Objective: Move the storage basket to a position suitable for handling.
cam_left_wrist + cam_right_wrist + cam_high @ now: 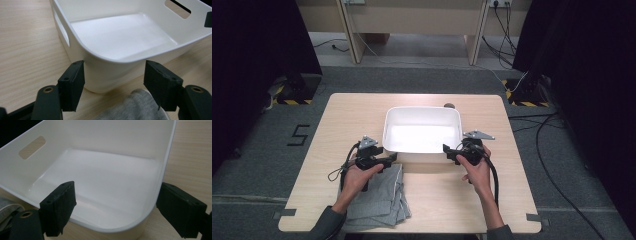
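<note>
Nearest us, a folded grey cloth [379, 197] lies at the table's near edge, partly under our left gripper [384, 161]. It looks soft and limp, so we judge it best pinched at a fold. Both grippers stand wide and hold nothing. Our right gripper [451, 151] straddles the near right corner of the white tub [422, 112], our left sits just off its near left corner. The tub is empty; we judge it stiff, light and smooth, with handle slots or rim as the likely holds. The wooden table [342, 117] is pale and bare. Beyond are grey carpet [412, 77], cables and dark curtains.
</note>
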